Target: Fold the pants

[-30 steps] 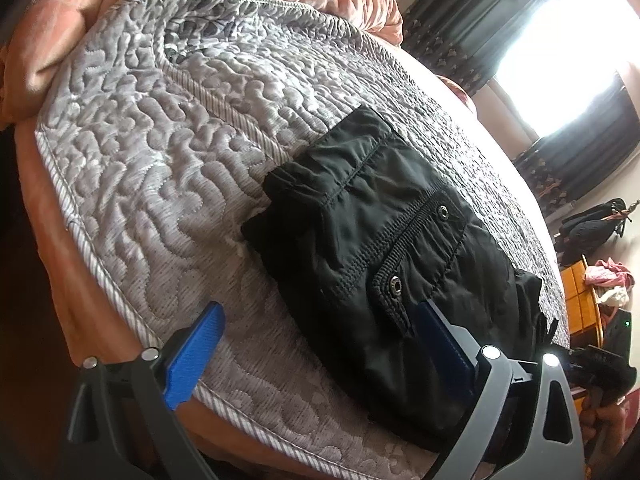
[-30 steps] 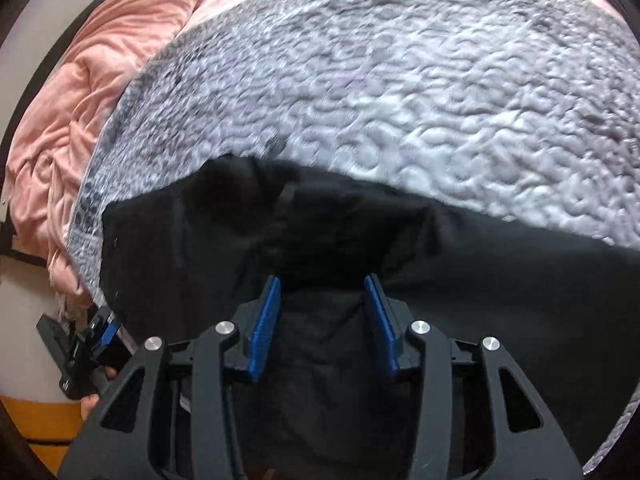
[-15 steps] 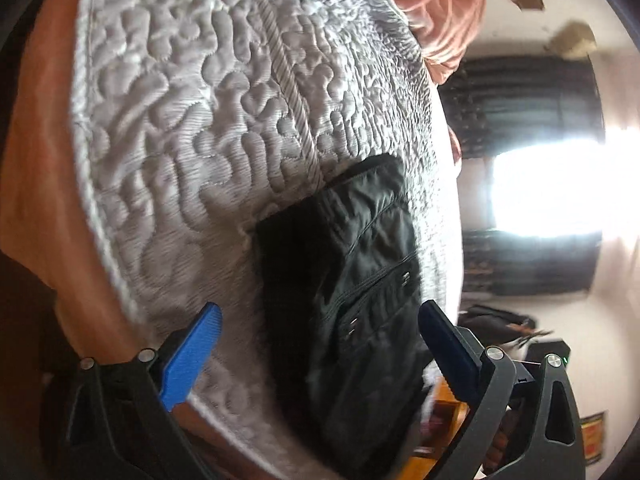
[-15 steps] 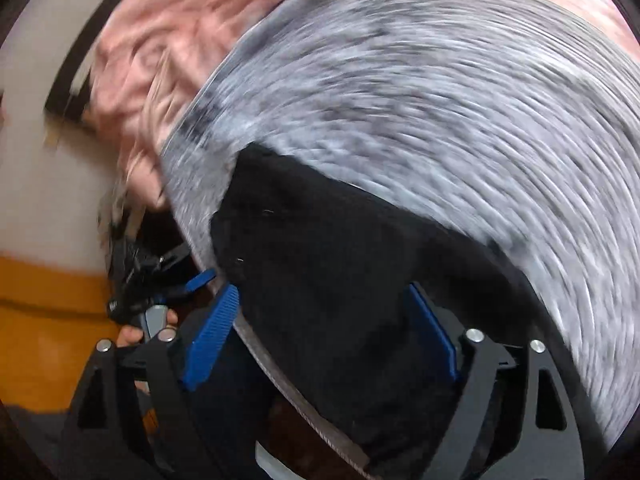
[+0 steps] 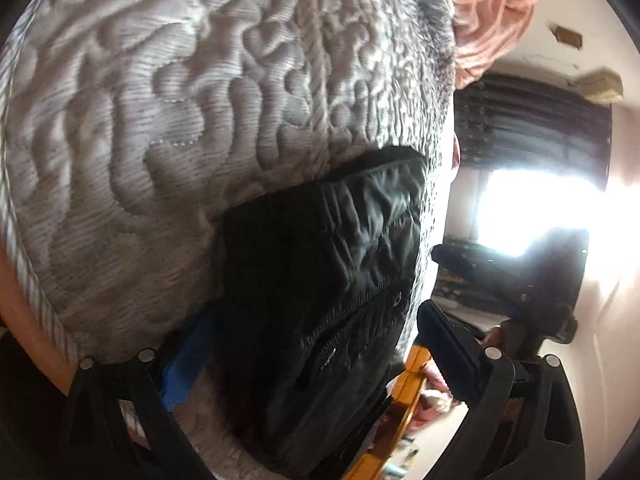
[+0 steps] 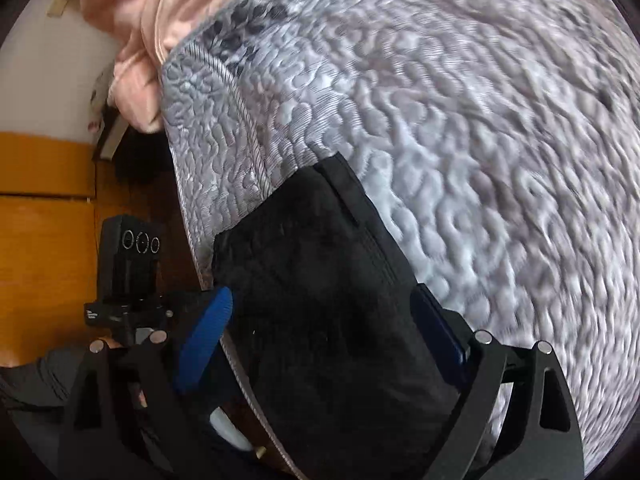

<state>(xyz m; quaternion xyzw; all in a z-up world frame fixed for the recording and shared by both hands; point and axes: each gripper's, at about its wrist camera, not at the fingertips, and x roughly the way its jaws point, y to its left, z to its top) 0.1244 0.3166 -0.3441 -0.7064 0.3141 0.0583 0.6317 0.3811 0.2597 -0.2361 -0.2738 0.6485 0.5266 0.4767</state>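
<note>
The black pants (image 5: pixel 320 248) lie folded into a compact stack near the edge of the grey quilted mattress (image 5: pixel 160 120); a pocket with snaps faces up. My left gripper (image 5: pixel 316 316) hangs close over them, open wide, one blue pad on each side of the stack. In the right wrist view the pants (image 6: pixel 304 264) run from the mattress edge inward. My right gripper (image 6: pixel 322 294) is open above their near end, fingers straddling the fabric without pressing it. The left gripper's body (image 6: pixel 132 280) shows beside the bed.
A pink blanket (image 6: pixel 152 12) is bunched at the head end of the mattress (image 6: pixel 480 120). Wooden floor (image 6: pixel 40 200) lies beyond the mattress edge. A bright window (image 5: pixel 532 208) with dark curtains fills the far wall. Orange wooden furniture (image 5: pixel 404 396) stands past the bed.
My right gripper let go of the pinched black fabric, opened wide and swung toward the mattress edge. The left gripper rolled and sank closer to the pants, staying open.
</note>
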